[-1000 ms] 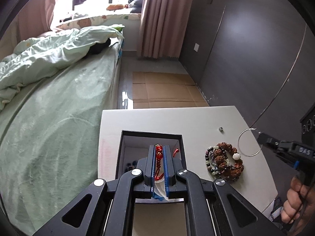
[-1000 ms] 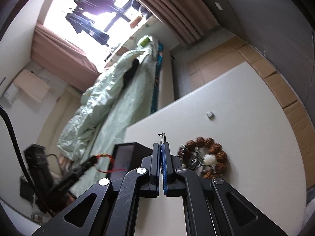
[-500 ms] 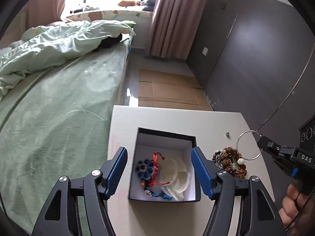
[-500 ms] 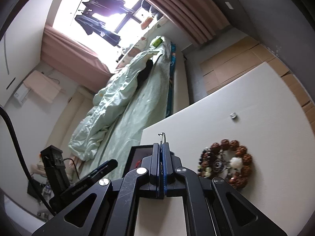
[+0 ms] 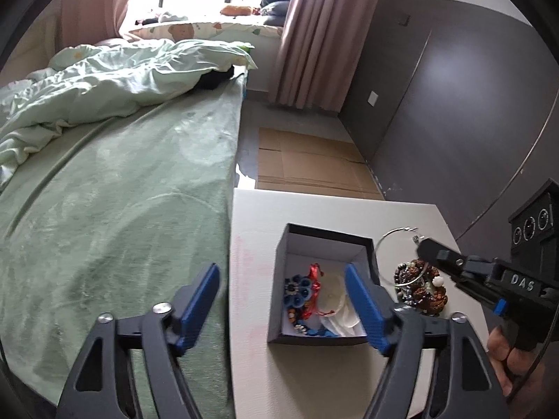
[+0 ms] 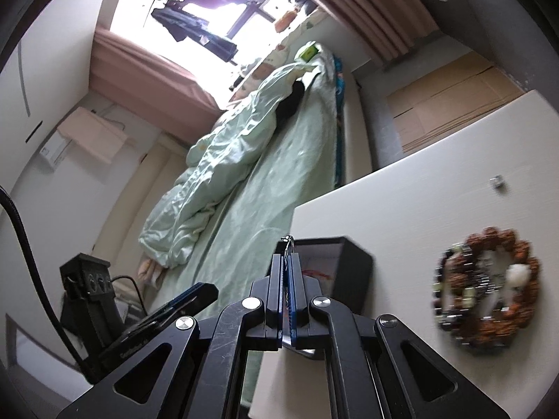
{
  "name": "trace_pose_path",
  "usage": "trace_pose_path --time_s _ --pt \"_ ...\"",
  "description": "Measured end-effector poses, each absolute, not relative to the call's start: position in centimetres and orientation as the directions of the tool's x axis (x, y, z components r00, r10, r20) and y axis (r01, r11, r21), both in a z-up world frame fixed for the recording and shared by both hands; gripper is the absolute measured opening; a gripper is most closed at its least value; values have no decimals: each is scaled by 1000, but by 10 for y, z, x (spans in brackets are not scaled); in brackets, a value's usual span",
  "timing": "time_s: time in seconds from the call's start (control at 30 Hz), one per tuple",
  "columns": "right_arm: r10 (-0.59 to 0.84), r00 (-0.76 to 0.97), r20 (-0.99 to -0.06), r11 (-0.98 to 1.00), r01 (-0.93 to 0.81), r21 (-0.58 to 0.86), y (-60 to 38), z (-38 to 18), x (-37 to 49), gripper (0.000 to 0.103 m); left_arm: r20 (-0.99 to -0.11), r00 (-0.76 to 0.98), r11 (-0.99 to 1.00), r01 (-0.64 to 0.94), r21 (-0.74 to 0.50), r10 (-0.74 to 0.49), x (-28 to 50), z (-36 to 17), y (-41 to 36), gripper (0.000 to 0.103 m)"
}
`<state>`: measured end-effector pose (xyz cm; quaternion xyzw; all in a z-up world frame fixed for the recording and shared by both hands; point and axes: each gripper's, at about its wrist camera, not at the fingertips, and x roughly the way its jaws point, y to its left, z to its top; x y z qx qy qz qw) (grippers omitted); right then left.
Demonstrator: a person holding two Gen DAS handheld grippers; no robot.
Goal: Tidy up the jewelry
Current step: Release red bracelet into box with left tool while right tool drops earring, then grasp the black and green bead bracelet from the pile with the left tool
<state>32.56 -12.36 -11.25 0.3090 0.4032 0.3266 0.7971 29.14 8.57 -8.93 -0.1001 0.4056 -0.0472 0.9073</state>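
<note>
A black box [image 5: 326, 235] with a white lining stands on the white table [image 5: 314, 377]. In it lie a red cord bracelet [image 5: 316, 279], a blue flower piece [image 5: 297, 289] and pale shell discs [image 5: 337, 296]. My left gripper [image 5: 283, 300] hovers over the box's near left side, its jaws opening with nothing between them. My right gripper [image 6: 287, 258] is shut on a thin silver hoop [image 5: 393, 239], which hangs at the box's right rim. A heap of brown bead bracelets [image 6: 485, 282] lies right of the box [image 6: 349, 265].
A small silver bead [image 6: 498, 183] lies alone farther back on the table. A green-covered bed [image 5: 122, 209] runs along the table's left edge. Flattened cardboard [image 5: 307, 167] covers the floor beyond, and a dark wall [image 5: 436, 104] stands to the right.
My left gripper opened and let the red cord bracelet drop into the box, then drew back and to the left. My right gripper carried the silver hoop leftward, up to the box.
</note>
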Motion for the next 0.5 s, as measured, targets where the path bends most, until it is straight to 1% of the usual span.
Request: trace_pose_path --time_s 0.03,0.1,0.13,0.17,0.23,0.27,0.37,0.4,0.43,0.5 --pt "773 454 -443 595 -277 754 -119 -114 326 4 -723 671 975 -2 -223 -165 290 -89 88 83" --pt "772 436 -464 604 -274 748 -107 -117 328 4 -723 672 973 -11 -229 -163 290 -90 91 84" --pt "773 419 -477 607 -267 749 -102 -120 329 6 -724 671 973 -12 -231 -163 290 -90 92 85" --pt "774 404 -488 607 -256 752 -99 -124 331 11 -726 669 973 -14 -232 -163 290 -91 92 85" --pt "762 406 -504 621 -240 746 -99 -126 330 56 -727 667 973 -9 -230 -165 289 -90 91 85" --pt "750 425 -507 634 -241 735 -102 -123 328 60 -726 668 973 -6 -229 -167 289 -90 90 85" --pt "743 443 -502 640 -251 726 -110 -116 324 63 -721 671 973 3 -230 -173 286 -88 84 88" --pt "737 453 -502 645 -250 722 -115 -114 323 69 -720 672 973 7 -229 -175 286 -88 82 88" --pt "725 468 -506 656 -245 714 -121 -112 321 72 -720 671 973 11 -229 -177 286 -88 79 88" --pt "708 481 -517 672 -235 702 -131 -110 320 72 -718 671 973 20 -230 -183 286 -87 74 88"
